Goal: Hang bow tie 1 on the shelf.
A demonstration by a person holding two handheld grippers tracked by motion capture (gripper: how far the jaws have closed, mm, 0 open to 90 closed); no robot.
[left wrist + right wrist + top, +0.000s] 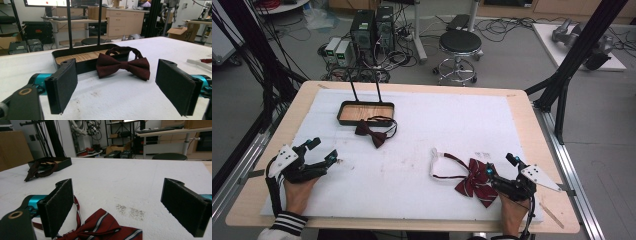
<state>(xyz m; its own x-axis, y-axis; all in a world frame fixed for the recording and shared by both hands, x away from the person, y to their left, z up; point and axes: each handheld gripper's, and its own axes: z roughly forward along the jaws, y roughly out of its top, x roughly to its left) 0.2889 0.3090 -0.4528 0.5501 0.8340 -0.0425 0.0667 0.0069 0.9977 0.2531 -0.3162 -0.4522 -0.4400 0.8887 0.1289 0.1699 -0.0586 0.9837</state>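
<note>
While both hands rest near the front edge of the table [412, 86], the parts stand as follows:

Left gripper [323, 151]: held in the person's left hand [299, 192] at the near left of the white mat [422, 135]; jaws spread wide; nothing between them; in the left gripper view the pads [63, 85] stand well apart over bare mat.

Dark red bow tie [123, 65]: lies flat on the mat ahead of the left gripper, well beyond its jaw tips and centred between them in the left gripper view; its neck band [122, 49] loops up over the rim of the tray behind it; in the high view it lies up and to the right of the left gripper, well apart from it.

Tray [343, 111]: black wall, wood-grain floor; directly behind the dark red bow tie and touching its band; two black posts [69, 23] rise at its far side.

Right gripper [500, 168]: held in the person's right hand [512, 215] at the near right of the mat; jaws fully spread; gripping nothing; pads clear of the fabric as far as can be seen.

Striped bow tie [105, 227]: red with pale stripes; lies on the mat just below and between the right gripper's jaws, nearer the left pad [58, 206]; its strap [442, 167] with a white end runs off to the left of the right gripper in the high view.

Contact, right gripper to striped bow tie: cannot be told from the high view; the gripper body overlaps the tie's edge there.
</note>
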